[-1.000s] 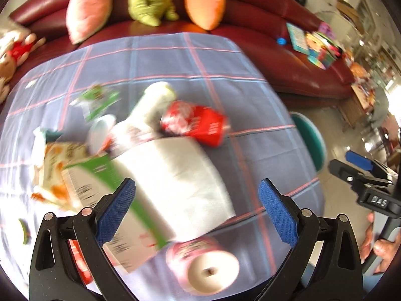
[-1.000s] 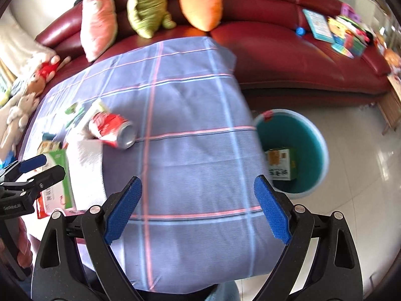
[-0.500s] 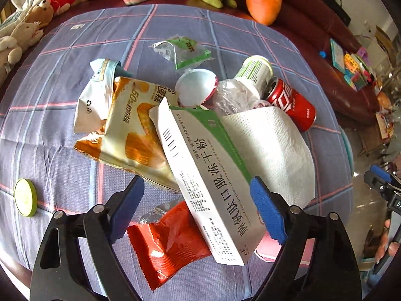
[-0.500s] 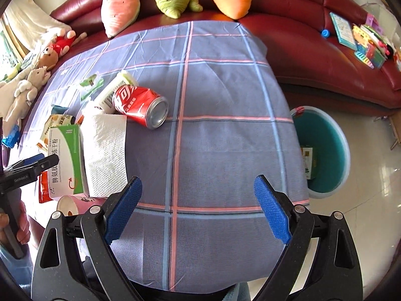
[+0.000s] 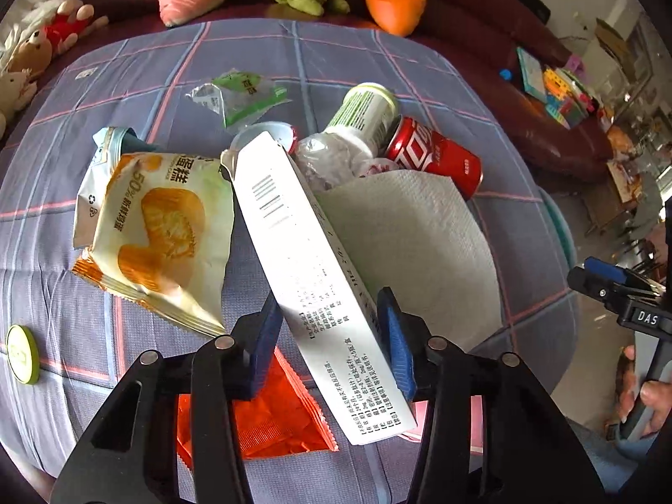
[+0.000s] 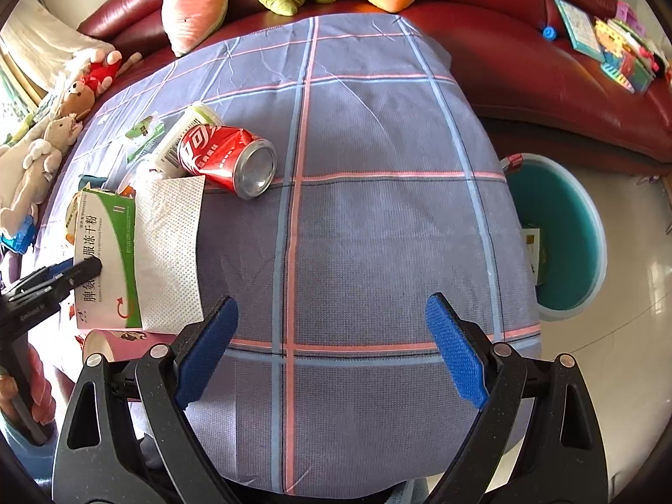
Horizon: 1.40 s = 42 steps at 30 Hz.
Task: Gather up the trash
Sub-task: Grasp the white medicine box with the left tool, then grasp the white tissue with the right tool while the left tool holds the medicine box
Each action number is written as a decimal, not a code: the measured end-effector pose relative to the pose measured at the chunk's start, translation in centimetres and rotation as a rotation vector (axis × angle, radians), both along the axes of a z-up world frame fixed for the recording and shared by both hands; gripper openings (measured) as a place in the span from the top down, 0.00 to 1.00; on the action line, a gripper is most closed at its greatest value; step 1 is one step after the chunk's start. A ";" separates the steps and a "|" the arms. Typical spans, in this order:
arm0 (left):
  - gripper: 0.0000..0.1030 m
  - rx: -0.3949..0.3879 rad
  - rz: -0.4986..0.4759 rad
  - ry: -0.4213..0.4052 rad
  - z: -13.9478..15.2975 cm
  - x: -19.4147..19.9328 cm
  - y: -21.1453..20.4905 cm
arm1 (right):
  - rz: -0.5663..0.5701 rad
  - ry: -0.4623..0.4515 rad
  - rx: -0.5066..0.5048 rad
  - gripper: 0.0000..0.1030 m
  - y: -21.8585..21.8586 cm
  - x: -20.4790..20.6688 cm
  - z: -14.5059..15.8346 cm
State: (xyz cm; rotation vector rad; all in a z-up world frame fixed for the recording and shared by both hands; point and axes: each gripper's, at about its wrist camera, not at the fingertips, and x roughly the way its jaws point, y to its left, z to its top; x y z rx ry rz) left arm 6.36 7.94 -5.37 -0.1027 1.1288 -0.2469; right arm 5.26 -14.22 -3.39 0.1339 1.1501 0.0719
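A long white and green box [image 5: 294,231] stands tilted on its edge in the trash pile. My left gripper [image 5: 329,315] has its blue pads [image 5: 392,336] against both sides of the box, and its jaws are closing. The box [image 6: 107,260] lies beside a paper towel [image 6: 168,252]. A red cola can [image 6: 227,159] rests on its side behind it. My right gripper [image 6: 332,306] hangs open over bare tablecloth with nothing between its fingers. A teal bin [image 6: 558,227] stands on the floor to the right.
Around the box lie a yellow snack bag [image 5: 155,227], an orange wrapper [image 5: 269,416], a green-white can [image 5: 365,113], a crumpled bottle [image 5: 332,159] and a pink cup [image 6: 122,344]. A green disc [image 5: 21,355] sits far left. A red sofa [image 6: 525,54] with plush toys lies behind.
The left jaws have narrowed from wide open onto the box, which has tipped from flat onto its edge. Both grippers have sunk toward the table.
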 end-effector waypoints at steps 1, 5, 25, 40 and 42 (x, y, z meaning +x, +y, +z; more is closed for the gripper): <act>0.50 0.005 -0.005 0.018 -0.6 0.1 -0.2 | 0.000 0.001 0.004 0.16 0.0 0.0 0.0; 0.51 -0.021 0.000 0.065 -2.2 0.7 -0.6 | 0.016 0.002 0.009 0.16 0.6 0.2 0.0; 0.65 -0.138 0.134 -0.094 3.7 1.3 7.6 | 0.342 0.088 0.008 0.16 15.3 6.3 -0.9; 0.65 -0.159 0.105 -0.066 2.7 2.6 6.8 | 0.365 0.110 -0.056 0.86 15.0 6.8 -2.0; 0.65 -0.160 0.106 -0.069 2.7 2.6 6.8 | 0.348 0.126 -0.031 0.77 14.8 6.8 -2.1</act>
